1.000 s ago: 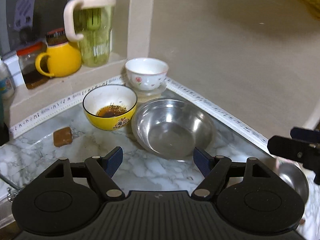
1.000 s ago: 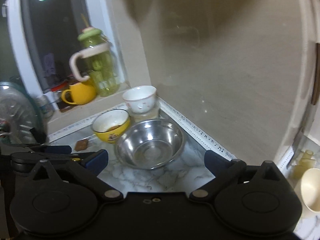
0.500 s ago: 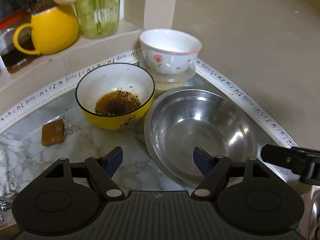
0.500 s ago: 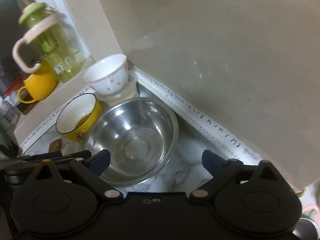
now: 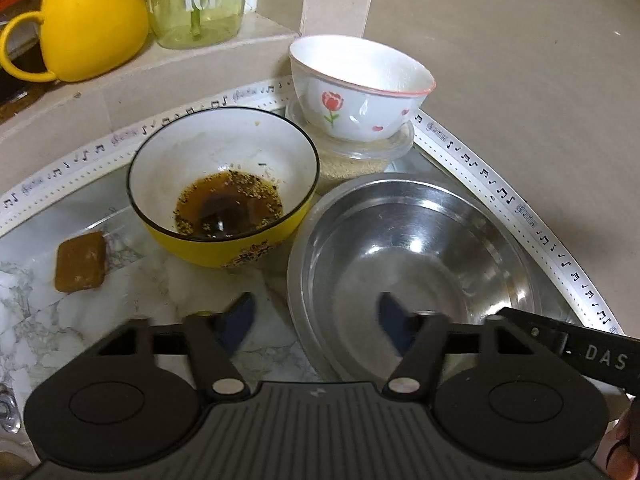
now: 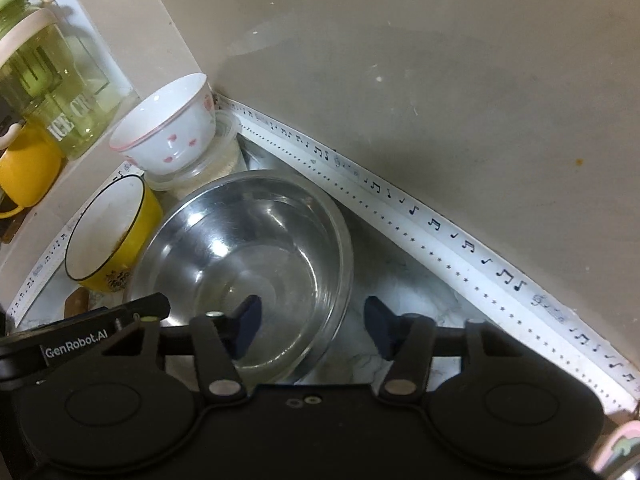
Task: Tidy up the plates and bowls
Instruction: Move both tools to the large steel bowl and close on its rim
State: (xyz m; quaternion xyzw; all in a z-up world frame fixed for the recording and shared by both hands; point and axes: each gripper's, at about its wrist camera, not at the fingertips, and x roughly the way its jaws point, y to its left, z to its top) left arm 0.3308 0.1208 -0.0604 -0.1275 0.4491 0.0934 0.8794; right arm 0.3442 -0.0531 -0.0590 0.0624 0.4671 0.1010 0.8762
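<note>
Two tools work at the near edge of the marble bench (image 5: 132, 256). The left tool (image 5: 316, 316) has just been closing, its fingers apart astride the near-left rim of the one steel bowl (image 5: 412, 248), not pressing it. The right tool (image 6: 312, 320) likewise has just been closing, still apart, astride that bowl's right rim. At 10 o'clock sits one brown block (image 5: 80, 262). Three bowls in all: beyond the steel one, a yellow bowl (image 5: 224, 192) at 11, a white flowered bowl (image 5: 360, 88) at 12 on one clear tub (image 5: 360, 156). Farthest, one yellow mug (image 5: 88, 20), one green jug (image 5: 196, 0).
</note>
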